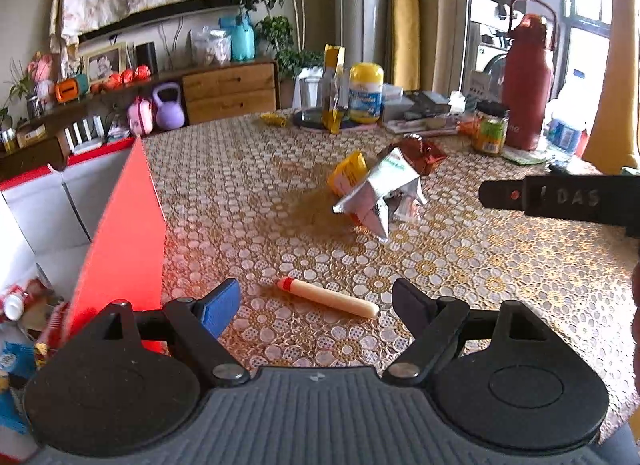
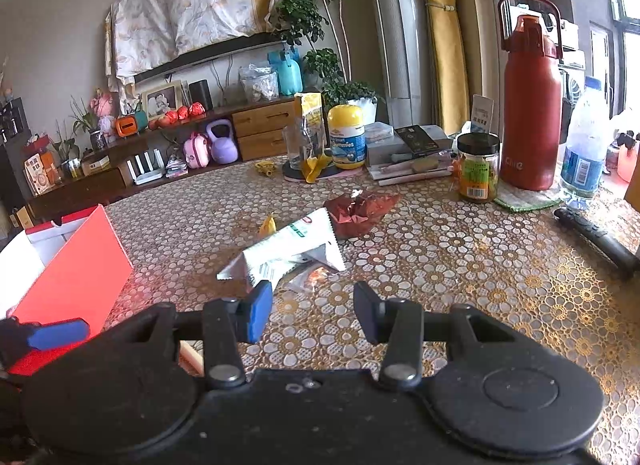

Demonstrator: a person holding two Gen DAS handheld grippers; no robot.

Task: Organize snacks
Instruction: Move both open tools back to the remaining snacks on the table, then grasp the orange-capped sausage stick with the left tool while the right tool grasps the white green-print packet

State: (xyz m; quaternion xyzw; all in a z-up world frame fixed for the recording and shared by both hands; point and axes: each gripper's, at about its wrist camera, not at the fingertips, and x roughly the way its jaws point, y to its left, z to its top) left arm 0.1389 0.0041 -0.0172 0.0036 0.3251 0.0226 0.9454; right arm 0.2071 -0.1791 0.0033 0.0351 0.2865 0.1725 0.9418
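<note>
Directly ahead of the left tool — spread wide, holding nothing — a sausage stick lies on the desk, long axis crosswise between the fingers. Farther right, the right tool is half open, empty, facing the wrapper pile.

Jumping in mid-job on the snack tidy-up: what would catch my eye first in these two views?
Probably the red box standing open at the table's left edge, with the open left gripper poised over a lone sausage stick lying on the lace tablecloth. Mid-table sits a jumble of snack packets, just ahead of the open right gripper. A tall red flask stands at the far right.
</note>
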